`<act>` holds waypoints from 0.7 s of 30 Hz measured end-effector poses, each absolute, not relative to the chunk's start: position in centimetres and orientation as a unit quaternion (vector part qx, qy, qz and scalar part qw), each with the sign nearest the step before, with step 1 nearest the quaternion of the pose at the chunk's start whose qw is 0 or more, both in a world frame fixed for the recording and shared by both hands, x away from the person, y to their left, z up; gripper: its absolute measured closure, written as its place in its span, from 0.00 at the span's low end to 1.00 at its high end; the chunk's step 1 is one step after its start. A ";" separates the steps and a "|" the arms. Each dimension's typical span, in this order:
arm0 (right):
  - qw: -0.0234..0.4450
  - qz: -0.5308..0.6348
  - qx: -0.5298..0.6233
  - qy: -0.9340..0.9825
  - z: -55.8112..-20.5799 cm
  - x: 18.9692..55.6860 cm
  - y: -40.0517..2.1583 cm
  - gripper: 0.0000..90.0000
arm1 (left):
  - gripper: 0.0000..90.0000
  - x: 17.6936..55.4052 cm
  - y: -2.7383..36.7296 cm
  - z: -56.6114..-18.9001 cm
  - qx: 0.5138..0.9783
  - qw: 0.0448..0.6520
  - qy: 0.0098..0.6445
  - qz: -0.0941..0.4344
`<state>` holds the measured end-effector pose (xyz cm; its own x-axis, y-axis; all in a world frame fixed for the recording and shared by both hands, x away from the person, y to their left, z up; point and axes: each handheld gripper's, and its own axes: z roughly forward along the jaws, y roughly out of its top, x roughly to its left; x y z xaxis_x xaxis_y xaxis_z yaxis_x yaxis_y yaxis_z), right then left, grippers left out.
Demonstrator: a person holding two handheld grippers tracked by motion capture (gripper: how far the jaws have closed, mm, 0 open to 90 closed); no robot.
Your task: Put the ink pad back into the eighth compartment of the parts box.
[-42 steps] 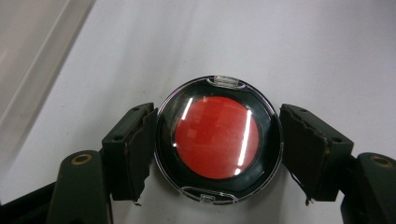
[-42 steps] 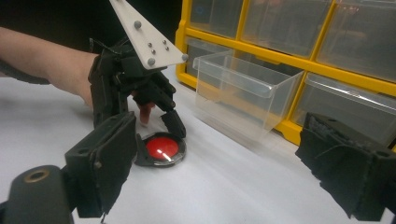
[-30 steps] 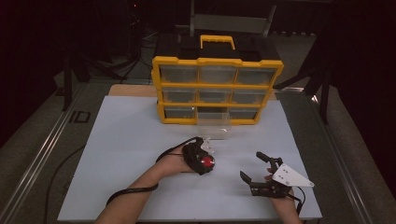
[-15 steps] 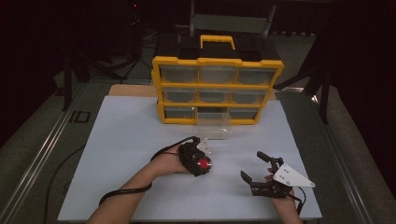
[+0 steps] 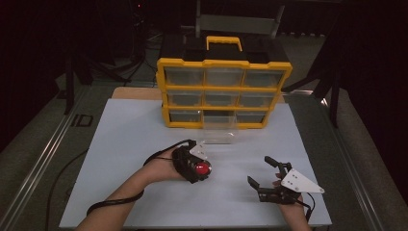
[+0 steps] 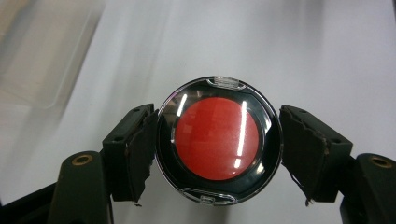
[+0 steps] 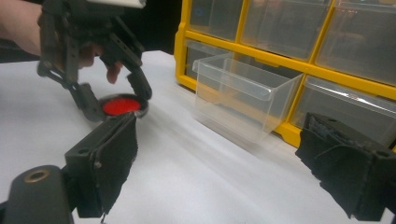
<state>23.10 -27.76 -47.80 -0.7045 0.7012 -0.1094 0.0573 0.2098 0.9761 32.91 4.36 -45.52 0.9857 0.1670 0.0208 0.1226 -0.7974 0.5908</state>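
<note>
Currently carrying: left tool (image 5: 202, 168) clamped on round red-lidded case (image 6: 219, 141), held above white surface (image 5: 120, 144). Right tool (image 5: 263, 174) released, idle. Next probably: drop case into pulled-out clear drawer (image 5: 219, 135), needing alignment over it.

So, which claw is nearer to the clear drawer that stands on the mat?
Left. The left claw is just in front of the clear drawer; the right claw is farther off.

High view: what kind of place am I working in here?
Probably a lab or workshop bench: a white work mat on a metal-railed table, a yellow parts-drawer organizer, and dark stands behind.
</note>
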 end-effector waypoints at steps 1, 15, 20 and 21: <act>0.282 0.571 0.261 0.726 -47.8 23.1 -27.7 0.13 | 0.35 32.8 4.5 -45.3 0.948 0.309 0.073 0.031; 0.282 0.572 0.262 0.724 -47.7 23.1 -27.7 0.13 | 0.35 31.9 6.5 -41.7 0.947 0.312 0.058 0.044; 0.283 0.573 0.261 0.723 -47.6 23.1 -27.7 0.13 | 0.35 32.0 6.7 -40.4 0.948 0.312 0.057 0.044; 0.283 0.573 0.261 0.723 -47.6 23.1 -27.7 0.13 | 0.35 32.0 6.7 -40.1 0.947 0.313 0.056 0.047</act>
<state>23.09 -27.74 -47.63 -0.7034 0.7022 -0.1107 0.0521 0.2063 0.9771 32.04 6.68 -40.07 0.9892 0.1358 0.0542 0.0768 -0.7979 0.5979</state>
